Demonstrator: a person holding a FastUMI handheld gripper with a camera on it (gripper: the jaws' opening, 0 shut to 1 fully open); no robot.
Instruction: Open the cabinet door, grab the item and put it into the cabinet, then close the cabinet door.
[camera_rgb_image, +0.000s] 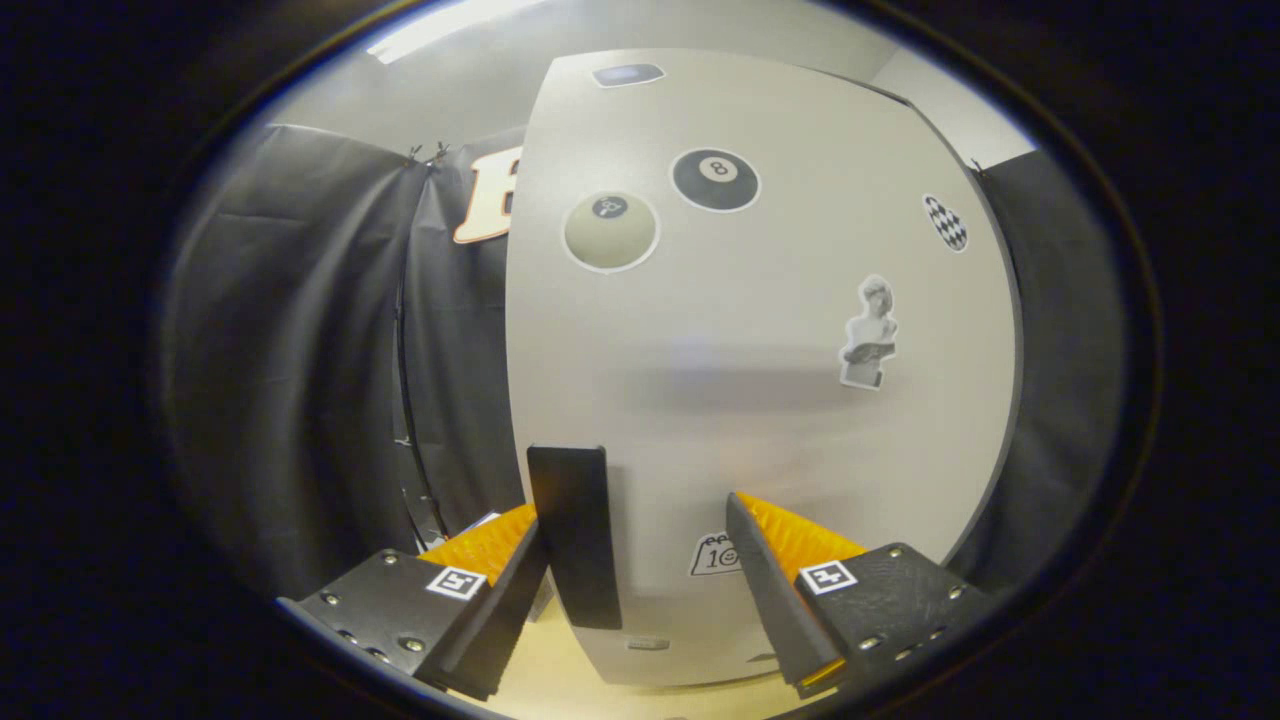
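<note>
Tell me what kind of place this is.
Probably a staged recording booth, not a real home: black cloth hangs as the wall behind a pale cabinet door decorated with stickers. The tongs are open, with the door's dark handle between them.

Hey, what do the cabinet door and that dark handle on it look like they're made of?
Cabinet door: probably laminated board or painted metal; pale grey, smooth, with a soft satin sheen, and stickers lie flat on it. Handle: black, matte, a flat upright bar, likely plastic or coated metal; hard to tell which. The gripper is open, the handle just inside its left finger.
</note>
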